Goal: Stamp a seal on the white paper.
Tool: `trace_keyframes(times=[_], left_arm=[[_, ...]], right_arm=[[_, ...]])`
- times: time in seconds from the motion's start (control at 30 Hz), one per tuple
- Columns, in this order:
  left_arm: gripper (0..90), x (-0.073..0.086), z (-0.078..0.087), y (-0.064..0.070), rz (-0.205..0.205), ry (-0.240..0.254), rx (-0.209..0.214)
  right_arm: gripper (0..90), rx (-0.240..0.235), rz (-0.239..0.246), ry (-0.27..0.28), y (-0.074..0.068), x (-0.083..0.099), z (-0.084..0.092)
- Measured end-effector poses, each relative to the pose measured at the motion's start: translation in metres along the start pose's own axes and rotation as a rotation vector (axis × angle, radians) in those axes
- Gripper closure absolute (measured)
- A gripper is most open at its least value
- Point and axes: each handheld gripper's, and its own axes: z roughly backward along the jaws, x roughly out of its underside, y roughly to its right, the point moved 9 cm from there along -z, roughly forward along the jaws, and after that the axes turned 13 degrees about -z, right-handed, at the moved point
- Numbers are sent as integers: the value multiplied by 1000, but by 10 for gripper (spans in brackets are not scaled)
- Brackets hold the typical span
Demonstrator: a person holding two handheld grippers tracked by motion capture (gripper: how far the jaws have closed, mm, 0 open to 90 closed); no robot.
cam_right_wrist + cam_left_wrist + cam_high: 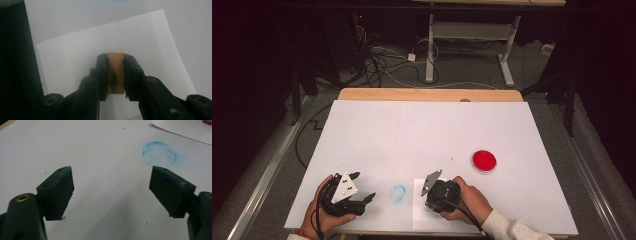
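My right gripper (423, 194) hovers low over a white paper sheet (418, 218) near the table's front edge. In the right gripper view its jaws (115, 59) are shut on a small brown block (115, 75) with a clear tip, pointing at the paper sheet (75, 55). My left gripper (363, 185) rests at the front left with its jaws spread wide and nothing between them (111, 177). A smudged blue ring (398, 193) marks the white table between the two grippers, just ahead and right of the left jaws (159, 153).
A round red dish (484, 160) sits on the white tabletop (427, 130) to the right, beyond the right hand. A wooden edge (427, 94) runs along the far side. Cables and a desk frame lie on the floor behind.
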Motion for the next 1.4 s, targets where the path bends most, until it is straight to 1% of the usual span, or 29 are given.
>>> trace_keyframes(times=[0.03,0.07,0.1,0.17,0.2,0.23,0.27,0.33,0.43,0.5,0.53,0.6,0.67,0.7,0.73,0.9,1.0,1.07,1.13,1.17,1.23,1.27,1.33,1.37,1.4], left_arm=[[194,0,0,0,0,0,1],[194,0,0,0,-1,0,1],[193,-1,0,-1,-11,4,-4],[194,-1,0,0,-16,1,-4],[194,-1,0,0,-14,1,-3],[194,0,0,1,-4,-4,4],[195,-1,-1,0,-14,0,-2],[196,0,-1,0,-16,-2,-3],[196,0,-1,0,-14,-2,-2],[196,-1,-1,0,-12,-1,-1],[196,0,-1,2,-5,-6,5],[196,0,-1,2,-6,-6,5],[196,0,-1,2,-5,-6,5],[196,0,-1,2,-4,-5,5],[196,0,-1,1,-3,-5,5],[196,0,-1,2,-4,-6,5],[196,0,-1,2,-4,-5,7],[196,0,-1,2,-5,-7,7],[196,0,-1,2,-5,-6,7],[196,0,-1,2,-3,-6,6],[196,-1,-1,2,0,-5,7],[196,-1,-1,2,-1,-6,6],[196,-1,-1,2,-2,-4,6],[196,-2,0,0,-10,1,-2],[196,-1,1,1,1,1,2]], right_arm=[[765,-6,-8,2,-1,0,-1],[766,-3,-13,-1,0,0,-1],[765,-1,-16,0,0,0,-1],[766,-4,-22,2,0,-1,-2],[766,-5,-26,-10,0,0,-2],[766,-11,-30,-1,0,0,-3],[766,-9,-27,-9,0,0,-2],[766,-8,-29,-8,0,1,-2],[767,-16,-32,-2,1,1,-2],[767,-16,-29,-5,1,1,-3],[767,-13,-31,-1,1,0,-3],[767,-13,-28,3,0,0,-4],[767,-17,-31,-6,1,1,-3],[767,-8,-22,-18,1,1,-2],[767,-7,-19,-8,0,0,-3],[767,-9,-19,-9,0,1,-3],[766,0,-16,-4,0,1,-4],[766,-4,-18,-14,1,1,-3],[766,-6,-23,1,0,1,-4],[766,-5,-20,-9,0,1,-4],[765,-16,-28,1,0,0,-5],[765,-5,-23,-11,0,1,-4],[765,2,-21,-16,0,1,-4],[764,-4,-21,-22,0,1,-4],[764,-10,-24,-17,0,1,-3]])
